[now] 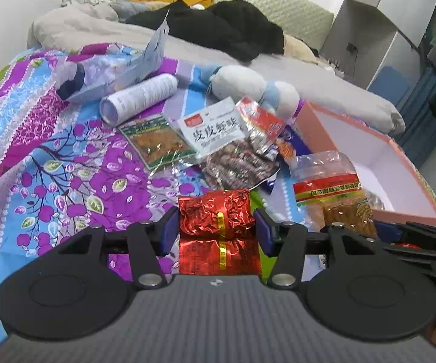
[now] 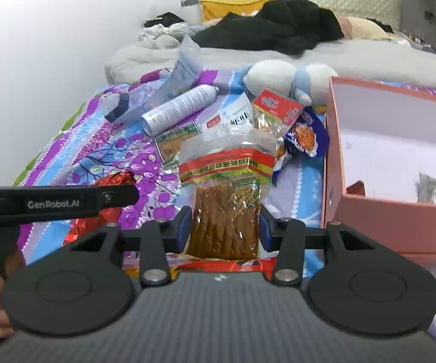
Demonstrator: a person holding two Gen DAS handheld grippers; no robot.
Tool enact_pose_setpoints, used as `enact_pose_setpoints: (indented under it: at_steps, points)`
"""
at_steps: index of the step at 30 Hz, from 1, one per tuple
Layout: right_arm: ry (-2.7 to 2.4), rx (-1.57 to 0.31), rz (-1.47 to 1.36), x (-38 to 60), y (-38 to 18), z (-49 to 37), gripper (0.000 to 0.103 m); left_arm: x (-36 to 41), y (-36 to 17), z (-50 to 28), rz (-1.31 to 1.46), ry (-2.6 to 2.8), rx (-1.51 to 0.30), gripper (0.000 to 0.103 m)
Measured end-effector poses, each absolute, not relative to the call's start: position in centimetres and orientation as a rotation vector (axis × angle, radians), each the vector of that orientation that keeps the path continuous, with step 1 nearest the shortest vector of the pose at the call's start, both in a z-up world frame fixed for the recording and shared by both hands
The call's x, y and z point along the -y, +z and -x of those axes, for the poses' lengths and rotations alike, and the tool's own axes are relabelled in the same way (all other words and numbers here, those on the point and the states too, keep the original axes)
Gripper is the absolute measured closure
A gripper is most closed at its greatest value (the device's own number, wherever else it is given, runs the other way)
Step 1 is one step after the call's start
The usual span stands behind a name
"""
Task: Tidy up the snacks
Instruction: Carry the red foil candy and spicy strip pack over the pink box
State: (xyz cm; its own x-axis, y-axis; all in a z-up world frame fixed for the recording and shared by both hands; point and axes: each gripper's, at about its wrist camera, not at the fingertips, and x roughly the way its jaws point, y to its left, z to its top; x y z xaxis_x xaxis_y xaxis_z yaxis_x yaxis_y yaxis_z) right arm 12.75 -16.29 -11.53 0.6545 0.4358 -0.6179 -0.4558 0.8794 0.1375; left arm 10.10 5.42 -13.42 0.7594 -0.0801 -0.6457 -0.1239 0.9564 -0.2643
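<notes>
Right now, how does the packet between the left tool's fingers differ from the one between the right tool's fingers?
The red foil packet at the left tool is opaque, crinkled and shiny; the clear bag of brown snack sticks at the right tool shows its contents. The foil packet is short and blocky; the clear bag is taller, with a red and yellow label band. Both sit between blue pads on the floral sheet.

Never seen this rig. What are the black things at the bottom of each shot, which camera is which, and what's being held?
No robot: a person holds handheld tongs in each hand, each with a fisheye camera looking along its fingers. In the left view, the left tongs are around a red foil packet. In the right view, the right tongs are around a clear bag of brown sticks. Both sit on a floral bedsheet among other snack packs, a spray can and a plush toy. A pink box stands open on the right.
</notes>
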Motion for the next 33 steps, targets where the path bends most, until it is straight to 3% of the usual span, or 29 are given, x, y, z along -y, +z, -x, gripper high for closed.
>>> enact_pose_setpoints:
  at_steps: [17, 33]
  points:
    - [0.387, -0.626, -0.052, 22.9, -9.1, -11.9, 0.056, 0.3, -10.7, -11.4, 0.307, -0.118, -0.672, 0.045]
    - [0.256, -0.635, -0.134, 30.8, -8.3, -16.4, 0.055, 8.8, -8.9, -20.0, 0.253, -0.324, -0.673, 0.045]
